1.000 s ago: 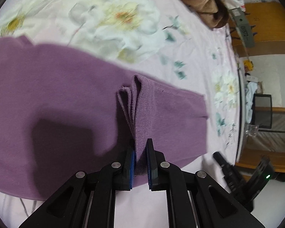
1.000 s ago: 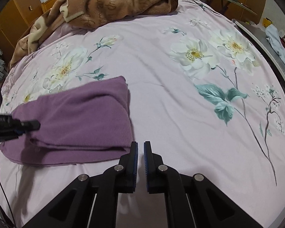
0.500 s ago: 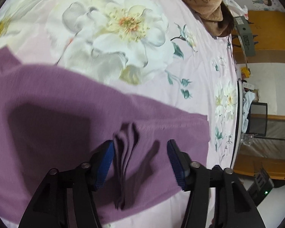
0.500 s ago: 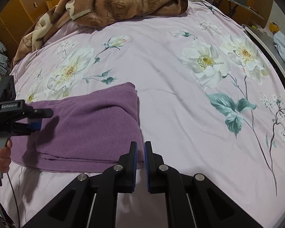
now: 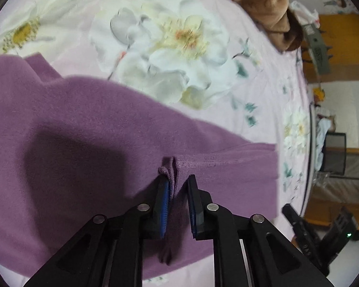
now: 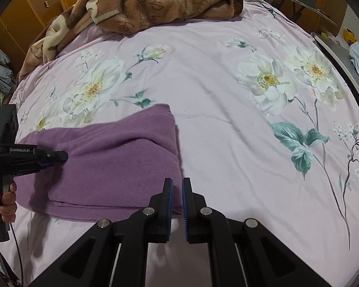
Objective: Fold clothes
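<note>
Purple fleece, soft and napped, lay folded in flat layers on the bed: the garment (image 6: 117,157) formed a rough rectangle with stacked edges showing along its near side. In the right wrist view its long axis ran left to right across the bedsheet (image 6: 215,100), one rounded corner pointing toward the bed's far side. The left gripper (image 5: 178,191) had just been closing its jaws; a bunched pleat of the fleece hem stood up between the blue pads, hard against the left pad, though whether the right pad pressed on it could not be told. The right gripper (image 6: 177,191) hung just over the garment's near right corner, jaws nearly together with a thin slit between the ribbed blue pads; no cloth was seen gripped there. A hand (image 6: 3,198) held the left gripper's grey handle at the left edge of the right wrist view. The sheet was smooth pale lilac cotton printed with big white flowers and teal leaves, lightly creased. A brown plush blanket (image 6: 155,2) lay heaped at the far end. Orange-brown wooden cabinets (image 6: 26,16) lined the room behind.
</note>
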A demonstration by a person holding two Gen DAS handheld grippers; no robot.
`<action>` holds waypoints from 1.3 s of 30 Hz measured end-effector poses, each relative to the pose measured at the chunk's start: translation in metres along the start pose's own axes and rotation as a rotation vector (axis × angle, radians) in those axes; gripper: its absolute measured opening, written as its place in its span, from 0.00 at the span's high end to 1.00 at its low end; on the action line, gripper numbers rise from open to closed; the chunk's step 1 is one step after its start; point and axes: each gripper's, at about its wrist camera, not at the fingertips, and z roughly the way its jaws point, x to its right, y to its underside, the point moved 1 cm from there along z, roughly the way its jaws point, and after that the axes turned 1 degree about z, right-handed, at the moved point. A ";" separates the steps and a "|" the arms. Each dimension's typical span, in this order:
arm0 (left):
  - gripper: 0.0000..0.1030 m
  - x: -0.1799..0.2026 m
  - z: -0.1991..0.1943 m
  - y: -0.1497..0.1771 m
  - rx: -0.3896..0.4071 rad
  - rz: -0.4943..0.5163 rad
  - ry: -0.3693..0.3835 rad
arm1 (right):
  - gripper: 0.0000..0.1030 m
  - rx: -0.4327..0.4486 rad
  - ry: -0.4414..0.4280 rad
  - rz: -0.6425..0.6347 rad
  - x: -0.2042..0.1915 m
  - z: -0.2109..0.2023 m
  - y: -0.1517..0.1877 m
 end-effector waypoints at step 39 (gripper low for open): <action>0.99 0.182 0.119 -0.063 -0.201 0.561 -0.105 | 0.91 -0.182 -0.449 0.279 0.073 0.057 0.032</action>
